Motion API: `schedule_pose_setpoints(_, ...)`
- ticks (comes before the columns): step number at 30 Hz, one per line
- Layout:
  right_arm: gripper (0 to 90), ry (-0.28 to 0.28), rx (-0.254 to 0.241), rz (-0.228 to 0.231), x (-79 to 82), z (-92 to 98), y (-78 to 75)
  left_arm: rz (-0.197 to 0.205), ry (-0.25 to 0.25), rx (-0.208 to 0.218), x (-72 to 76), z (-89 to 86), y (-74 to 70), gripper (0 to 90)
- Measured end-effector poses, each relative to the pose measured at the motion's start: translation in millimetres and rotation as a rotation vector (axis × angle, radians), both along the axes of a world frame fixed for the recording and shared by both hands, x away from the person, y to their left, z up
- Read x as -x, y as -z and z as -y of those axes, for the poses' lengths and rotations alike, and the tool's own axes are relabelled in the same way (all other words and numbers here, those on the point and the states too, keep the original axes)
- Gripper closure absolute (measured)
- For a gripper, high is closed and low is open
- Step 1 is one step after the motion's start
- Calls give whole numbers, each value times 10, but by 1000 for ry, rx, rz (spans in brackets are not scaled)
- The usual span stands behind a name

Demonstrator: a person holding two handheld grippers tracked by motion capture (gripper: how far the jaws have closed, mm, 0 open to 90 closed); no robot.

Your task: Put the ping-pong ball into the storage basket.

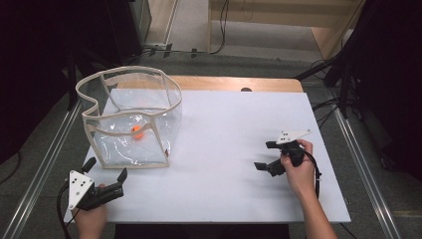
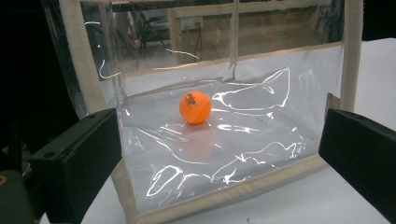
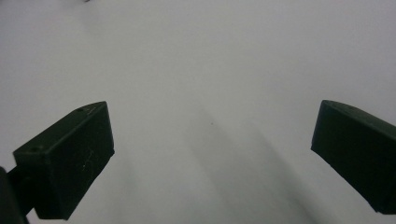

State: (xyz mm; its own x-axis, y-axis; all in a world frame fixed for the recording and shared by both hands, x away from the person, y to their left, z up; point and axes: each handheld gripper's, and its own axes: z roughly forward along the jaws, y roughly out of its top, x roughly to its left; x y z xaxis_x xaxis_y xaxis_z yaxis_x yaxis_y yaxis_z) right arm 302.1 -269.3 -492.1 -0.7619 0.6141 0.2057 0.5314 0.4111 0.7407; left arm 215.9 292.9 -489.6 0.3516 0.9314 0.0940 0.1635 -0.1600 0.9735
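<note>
Risk first: clear plastic bag (image 1: 130, 119) with beige trim is soft and floppy, standing open at the far left of the white table (image 1: 239, 149). If the left gripper (image 1: 105, 169) pinches the thin film rather than the stiffer trim, the wall would likely crumple or the bag tip over, judging by the wrinkles in the left gripper view (image 2: 224, 154). A push on the front wall could slide the whole bag on the smooth top. Orange ping-pong ball (image 1: 137, 131) sits loose on the bag floor, touching nothing else (image 2: 194, 107); any tilt probably sets it rolling, maybe out.

Left gripper: jaws wide apart, empty, near the bag's front lower edge, not touching. Right gripper (image 1: 267, 155): jaws apart, empty, hanging over bare table (image 3: 205, 70) at the right, well away from the bag.

In the way: the bag's front wall stands between left gripper and ball, so reaching it means going over the rim. Around: wooden strip (image 1: 234, 83) at the far table edge, cables on the floor (image 1: 199, 50) beyond.
</note>
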Motion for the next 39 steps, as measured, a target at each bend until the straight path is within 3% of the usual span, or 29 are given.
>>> schedule_pose_setpoints(25, 0, 92, -66, 27, 319, 353, 197, 0, 0, -1, 2, 1, 0, 0)
schedule_pose_setpoints(39, 0, 132, -90, 40, 478, 549, 230, 0, -2, -3, 2, 3, 1, 0)
